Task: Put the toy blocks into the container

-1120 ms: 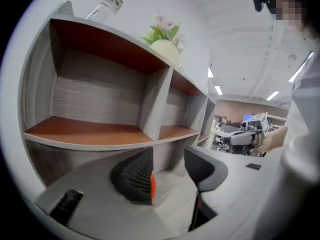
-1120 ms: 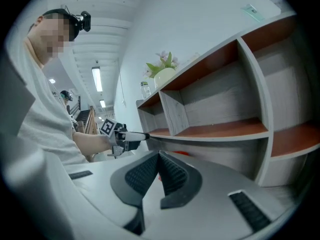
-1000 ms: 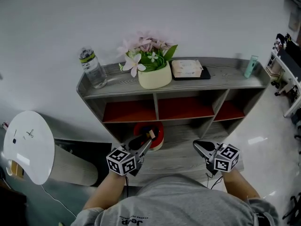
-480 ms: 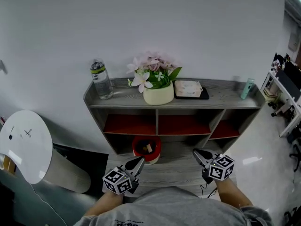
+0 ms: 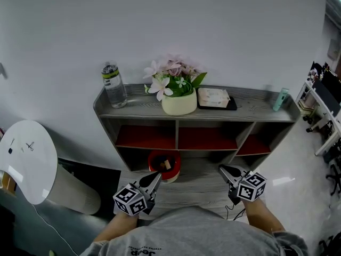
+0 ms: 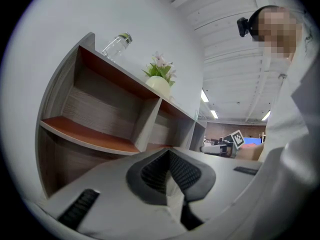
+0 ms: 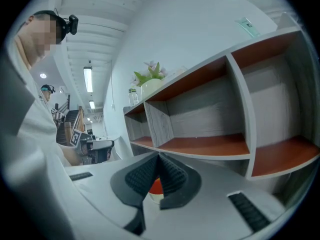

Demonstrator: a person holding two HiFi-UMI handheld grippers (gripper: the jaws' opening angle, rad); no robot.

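Left tool [image 5: 156, 176] and right tool [image 5: 224, 169] both closed, empty; toy blocks [image 5: 165, 165] in red container [image 5: 154, 157] look light, rigid, probably easiest pinched across flat faces

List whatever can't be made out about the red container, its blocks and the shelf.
- Blocks in the container: head view, too small and dark to count.
- Container, right gripper view: only a red sliver shows behind the shut right fingers.
- Container, left gripper view: not visible; the shut left fingers fill the foreground.
- Bottom board, near edge: head view, covered by the person's shirt.
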